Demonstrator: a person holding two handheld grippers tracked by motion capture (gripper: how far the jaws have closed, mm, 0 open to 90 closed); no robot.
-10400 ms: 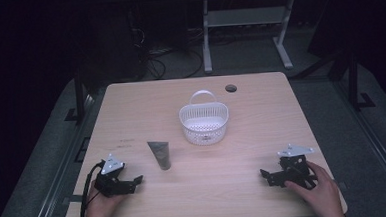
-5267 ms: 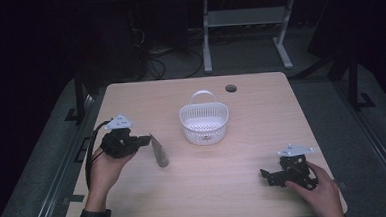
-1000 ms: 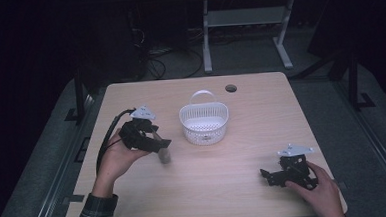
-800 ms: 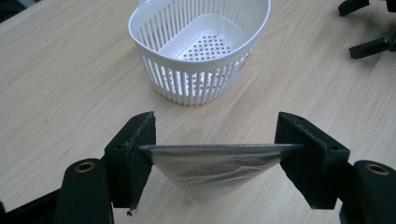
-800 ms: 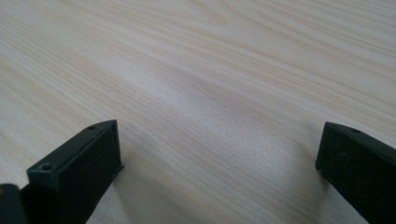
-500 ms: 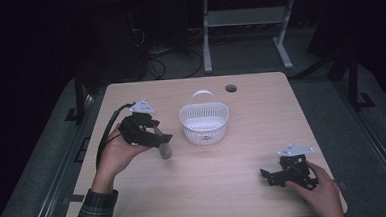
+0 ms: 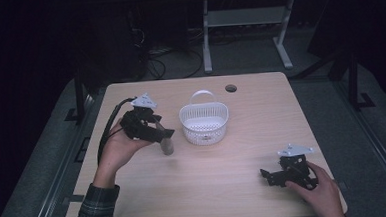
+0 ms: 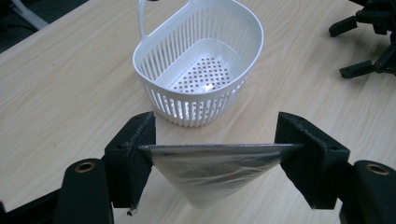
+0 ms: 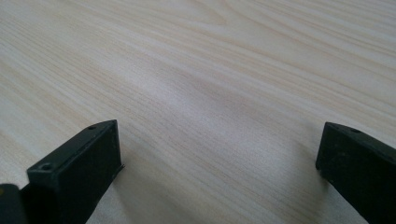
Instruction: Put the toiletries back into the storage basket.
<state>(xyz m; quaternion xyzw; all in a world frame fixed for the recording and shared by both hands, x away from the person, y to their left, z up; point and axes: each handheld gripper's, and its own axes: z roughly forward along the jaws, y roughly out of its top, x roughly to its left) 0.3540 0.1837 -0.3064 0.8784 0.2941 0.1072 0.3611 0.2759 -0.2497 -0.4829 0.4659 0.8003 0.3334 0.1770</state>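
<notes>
Pinching a glossy grey tube (image 8: pixel 212 175) (flat crimped end), left tongs (image 8: pixel 219 154); right tongs (image 9: pixel 217 163) gape, empty.

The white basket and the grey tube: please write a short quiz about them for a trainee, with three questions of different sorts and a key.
1. True or false: the left hand-held gripper holds the grey tube by its flat crimped end.
2. Where is the tube in relation to the white slotted basket? A. inside it; B. off the table, beside the basket; C. lying flat on the table.
3. Fill in: the right hand-held gripper rests on the wooden table with its jaws ____.

Key: 1 true; 2 B; 3 open, nothing between them.
</notes>
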